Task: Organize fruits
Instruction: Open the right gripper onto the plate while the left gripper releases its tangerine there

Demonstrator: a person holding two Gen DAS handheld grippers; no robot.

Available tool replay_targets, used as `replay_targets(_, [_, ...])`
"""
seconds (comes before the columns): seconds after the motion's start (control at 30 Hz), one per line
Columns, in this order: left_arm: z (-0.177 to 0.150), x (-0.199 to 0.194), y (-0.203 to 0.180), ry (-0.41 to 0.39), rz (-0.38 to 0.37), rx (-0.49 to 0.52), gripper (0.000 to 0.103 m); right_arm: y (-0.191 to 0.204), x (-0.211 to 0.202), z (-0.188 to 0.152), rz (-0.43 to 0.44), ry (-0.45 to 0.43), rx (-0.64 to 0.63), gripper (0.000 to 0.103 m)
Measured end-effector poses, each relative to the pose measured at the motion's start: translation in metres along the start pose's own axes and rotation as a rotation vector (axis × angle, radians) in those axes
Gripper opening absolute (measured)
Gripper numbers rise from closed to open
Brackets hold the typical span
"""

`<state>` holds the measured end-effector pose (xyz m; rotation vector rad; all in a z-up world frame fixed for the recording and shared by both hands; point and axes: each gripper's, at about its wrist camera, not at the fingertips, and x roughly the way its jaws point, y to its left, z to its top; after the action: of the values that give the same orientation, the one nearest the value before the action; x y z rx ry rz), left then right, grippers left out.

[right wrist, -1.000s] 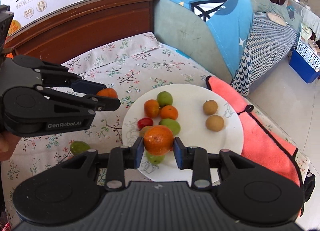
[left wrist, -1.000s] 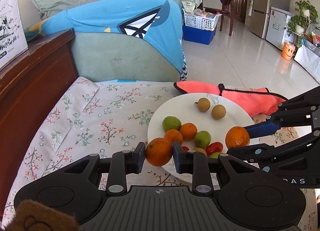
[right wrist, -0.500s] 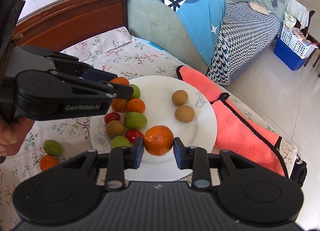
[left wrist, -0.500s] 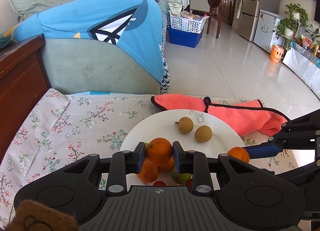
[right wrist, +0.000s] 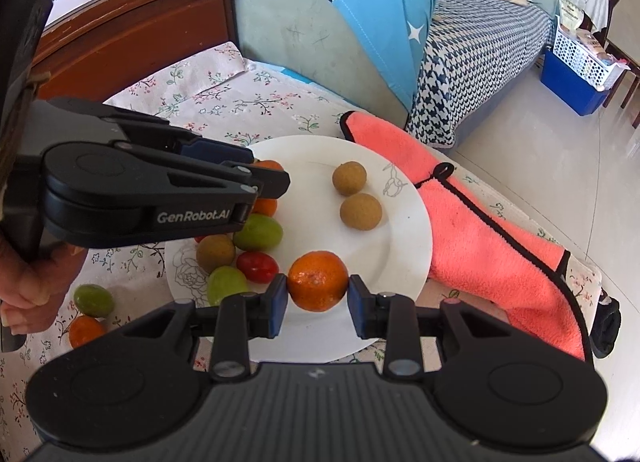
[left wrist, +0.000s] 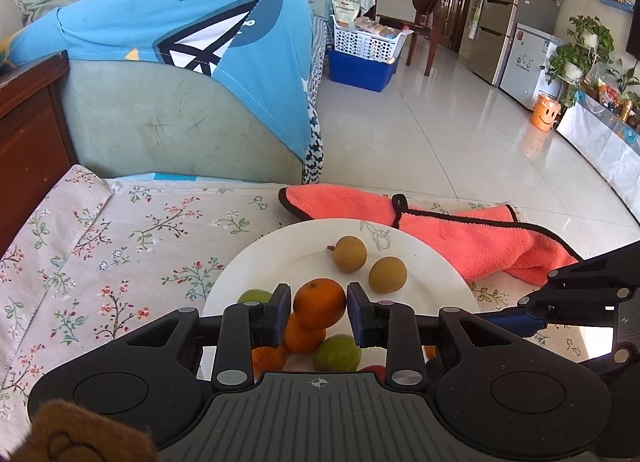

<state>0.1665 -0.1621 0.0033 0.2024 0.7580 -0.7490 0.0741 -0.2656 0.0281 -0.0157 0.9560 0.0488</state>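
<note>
Sunlit tiled floor (left wrist: 440, 134) stretches wide and bare beyond the tongs, past a green sofa (left wrist: 160, 134) draped in a blue cloth (left wrist: 180, 34). A dark wooden cabinet (right wrist: 132, 30) stands beyond the left tongs. Under both tools lies the table (left wrist: 120, 230), spread with a flowered cover that is bare to the left of the left tongs. A coral towel (left wrist: 480, 238) lies along the table's far edge, its long side running from just beyond the tongs off to the right, touching the plate's far rim.

A white plate (left wrist: 304, 246) sits directly below both tools. Its far half is open except for two brown fruits (left wrist: 350, 254) side by side.

The left tongs (left wrist: 318, 302) point down over the heap on the plate's left side. Their jaws have just been easing apart, and the left-hand orange (left wrist: 319, 302) sits between the pads on top of the other fruit, seemingly no longer squeezed. The right tongs (right wrist: 318, 294) pinch the right-hand orange (right wrist: 318, 280) firmly over the plate's near rim, clear of the heap. Both oranges are round, with no long axis to read.

Left of the right tongs, a green fruit (right wrist: 93, 299) and a small orange (right wrist: 86, 330) lie off the plate, beside the person's hand (right wrist: 28, 282).
</note>
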Motion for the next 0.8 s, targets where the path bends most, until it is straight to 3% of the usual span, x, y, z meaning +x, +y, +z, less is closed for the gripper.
replay_targets(0.1, [0.0, -0.007, 0.0, -0.012, 0.016, 0.006, 0.041, 0.0, -0.002, 0.002, 0.007, -0.014, 0.01, 0.033])
replay_targets(0.17, [0.001, -0.015, 0.002, -0.03, 0.032, 0.0, 0.058, 0.001, -0.005, 0.003, 0.005, -0.029, 0.009, 0.032])
replay_targets(0.23, [0.002, -0.023, 0.004, -0.042, 0.042, -0.012, 0.062, 0.001, -0.006, 0.004, 0.006, -0.036, 0.01, 0.032])
replay_targets(0.47, [-0.004, -0.047, 0.009, -0.013, 0.069, -0.041, 0.069, 0.008, -0.012, 0.002, 0.025, -0.042, -0.011, 0.033])
replay_targets(0.8, [-0.032, -0.077, 0.027, 0.056, 0.167, -0.06, 0.07, 0.032, -0.021, -0.008, 0.081, -0.038, -0.08, 0.033])
